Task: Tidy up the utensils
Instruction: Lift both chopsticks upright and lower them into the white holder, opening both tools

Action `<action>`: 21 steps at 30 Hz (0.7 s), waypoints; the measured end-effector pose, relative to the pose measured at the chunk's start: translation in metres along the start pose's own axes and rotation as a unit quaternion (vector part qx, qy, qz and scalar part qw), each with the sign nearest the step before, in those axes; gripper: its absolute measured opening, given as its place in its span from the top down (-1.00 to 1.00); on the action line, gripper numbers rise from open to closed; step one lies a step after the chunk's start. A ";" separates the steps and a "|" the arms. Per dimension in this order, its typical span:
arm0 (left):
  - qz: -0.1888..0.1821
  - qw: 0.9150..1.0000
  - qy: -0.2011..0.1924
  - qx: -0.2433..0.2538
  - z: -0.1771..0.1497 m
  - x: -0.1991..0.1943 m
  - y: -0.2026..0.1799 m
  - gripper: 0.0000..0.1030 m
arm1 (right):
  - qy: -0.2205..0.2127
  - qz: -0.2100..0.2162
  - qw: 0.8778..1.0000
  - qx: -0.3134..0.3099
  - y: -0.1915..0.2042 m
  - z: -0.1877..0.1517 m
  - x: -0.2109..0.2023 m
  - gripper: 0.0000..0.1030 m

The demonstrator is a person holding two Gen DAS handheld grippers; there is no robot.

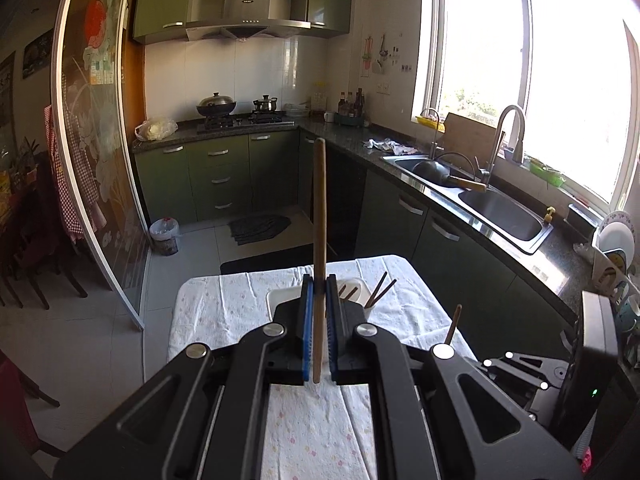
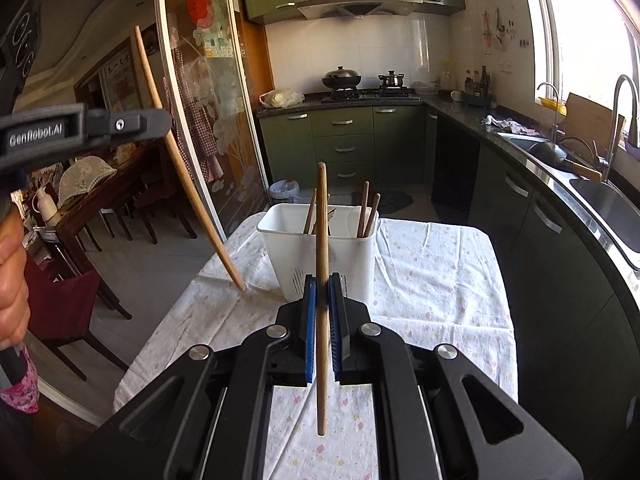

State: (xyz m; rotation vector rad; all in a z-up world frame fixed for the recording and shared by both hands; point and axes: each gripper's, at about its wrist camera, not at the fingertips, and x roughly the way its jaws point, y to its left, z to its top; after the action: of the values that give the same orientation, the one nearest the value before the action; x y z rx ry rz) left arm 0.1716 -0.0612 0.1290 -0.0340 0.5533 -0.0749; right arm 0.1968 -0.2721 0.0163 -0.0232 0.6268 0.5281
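I am pinching a wooden chopstick [image 1: 319, 248] upright between the blue pads of my left gripper [image 1: 319, 292], its lower end hanging above the floral cloth [image 1: 224, 304]. My right gripper [image 2: 322, 300] is clamping a second chopstick [image 2: 322, 280] the same way, nearly vertical. Just ahead of it the white holder [image 2: 352, 260] is standing on the cloth, with several chopsticks [image 2: 364, 212] already leaning inside. In the right view my left gripper's chopstick is slanting down, its tip reaching the cloth left of the holder.
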 end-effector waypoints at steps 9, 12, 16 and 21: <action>0.013 0.999 -0.030 -0.021 0.041 0.012 0.002 0.89 | 0.002 0.004 1.000 0.005 -0.004 0.003 0.005 0.86; 0.016 0.999 -0.022 -0.026 0.044 0.027 0.003 0.89 | -0.004 0.006 1.000 0.006 -0.004 0.008 0.003 0.86; 0.020 0.999 -0.014 -0.031 0.044 0.044 0.005 0.89 | -0.026 0.011 1.000 0.012 -0.006 0.025 -0.003 0.86; 0.022 0.999 -0.006 -0.030 0.042 0.057 0.007 0.88 | -0.074 0.017 0.997 0.026 -0.008 0.058 -0.016 0.86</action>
State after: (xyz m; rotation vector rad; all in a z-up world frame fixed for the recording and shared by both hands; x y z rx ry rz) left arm 0.2423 -0.0579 0.1346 -0.0814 0.5449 -0.0148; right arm 0.2217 -0.2760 0.0709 0.0750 0.4957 0.5411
